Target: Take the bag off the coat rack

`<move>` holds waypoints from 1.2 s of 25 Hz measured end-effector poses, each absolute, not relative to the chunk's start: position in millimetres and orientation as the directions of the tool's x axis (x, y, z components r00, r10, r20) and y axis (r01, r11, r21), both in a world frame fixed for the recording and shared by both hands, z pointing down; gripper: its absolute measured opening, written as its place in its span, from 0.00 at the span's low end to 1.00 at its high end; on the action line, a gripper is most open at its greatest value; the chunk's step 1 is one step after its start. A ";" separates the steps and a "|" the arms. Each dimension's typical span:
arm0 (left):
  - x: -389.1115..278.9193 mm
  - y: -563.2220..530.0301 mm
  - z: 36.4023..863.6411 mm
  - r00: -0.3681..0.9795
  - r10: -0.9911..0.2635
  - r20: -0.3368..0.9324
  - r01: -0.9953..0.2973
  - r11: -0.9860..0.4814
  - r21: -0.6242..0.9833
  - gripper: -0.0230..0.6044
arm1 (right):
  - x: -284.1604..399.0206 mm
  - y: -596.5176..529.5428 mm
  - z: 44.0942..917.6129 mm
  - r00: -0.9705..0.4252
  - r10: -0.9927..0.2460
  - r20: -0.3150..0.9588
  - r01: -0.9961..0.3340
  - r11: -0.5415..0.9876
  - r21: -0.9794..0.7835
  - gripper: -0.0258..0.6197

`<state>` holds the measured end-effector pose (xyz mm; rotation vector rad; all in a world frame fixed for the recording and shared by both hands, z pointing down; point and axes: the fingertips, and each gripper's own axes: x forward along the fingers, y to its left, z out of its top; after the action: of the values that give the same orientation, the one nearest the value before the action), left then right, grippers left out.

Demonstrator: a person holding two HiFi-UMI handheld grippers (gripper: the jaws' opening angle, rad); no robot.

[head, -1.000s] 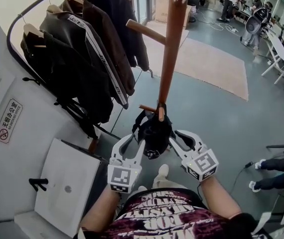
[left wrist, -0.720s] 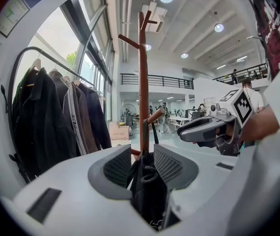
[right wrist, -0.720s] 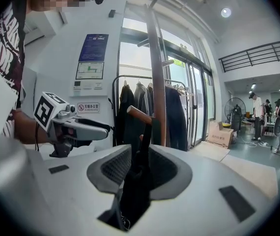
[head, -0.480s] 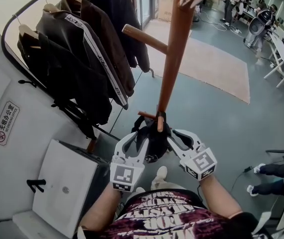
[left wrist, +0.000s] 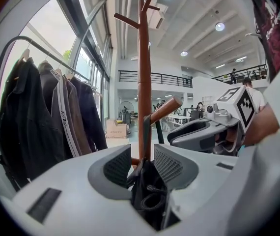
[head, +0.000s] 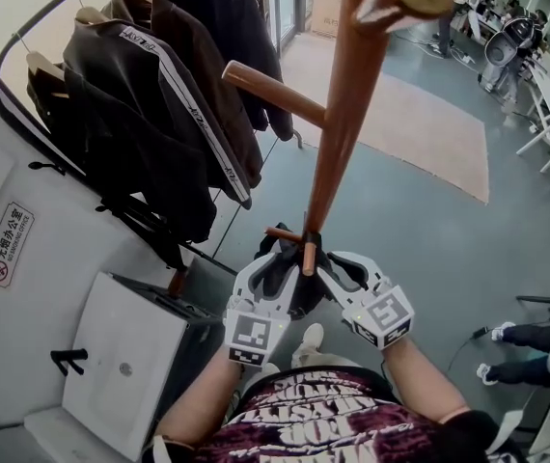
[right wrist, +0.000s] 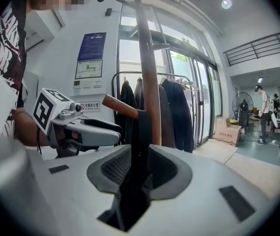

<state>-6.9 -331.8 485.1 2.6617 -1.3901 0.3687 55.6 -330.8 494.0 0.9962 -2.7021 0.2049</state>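
Observation:
A black bag hangs by its strap from a low peg of the brown wooden coat rack. My left gripper is at the bag's left side, its jaws shut on the black fabric. My right gripper is at the bag's right side. In the right gripper view the strap runs up between the pads to the peg, and the jaws are shut on it. The bag's lower part is hidden behind both grippers.
A garment rail with several dark jackets stands close on the left. A white cabinet sits below it by the wall. A higher peg juts left from the pole. A beige rug lies beyond, and a person's legs show at right.
Both grippers have moved inward and a little up onto the bag, and their jaws have come together on it. The head view has moved closer to the pole.

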 end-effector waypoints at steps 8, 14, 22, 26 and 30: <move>11.3 -352.7 499.8 0.554 -0.778 0.297 -0.810 -0.585 -0.023 0.27 | 46.4 -346.9 502.8 -0.758 -0.585 0.289 -0.625 0.779 -0.061 0.21; 14.2 -369.8 512.6 0.536 -0.778 0.328 -0.816 -0.577 -0.038 0.26 | 42.2 -359.1 508.9 -0.764 -0.573 0.298 -0.615 0.786 -0.065 0.20; 18.8 -370.1 517.7 0.526 -0.777 0.346 -0.822 -0.568 -0.025 0.05 | 42.7 -356.8 507.8 -0.758 -0.578 0.301 -0.617 0.786 -0.045 0.13; 11.2 -368.8 512.0 0.520 -0.776 0.356 -0.825 -0.564 -0.024 0.05 | 44.0 -353.7 504.3 -0.760 -0.580 0.294 -0.623 0.779 -0.074 0.10; 5.6 -365.7 506.2 0.525 -0.780 0.341 -0.832 -0.554 0.015 0.05 | 50.0 -355.6 499.9 -0.765 -0.576 0.289 -0.630 0.764 -0.143 0.09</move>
<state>5.6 -365.7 506.2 2.5861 -1.3812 0.4438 50.0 -355.6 499.9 0.9482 -2.7321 0.3416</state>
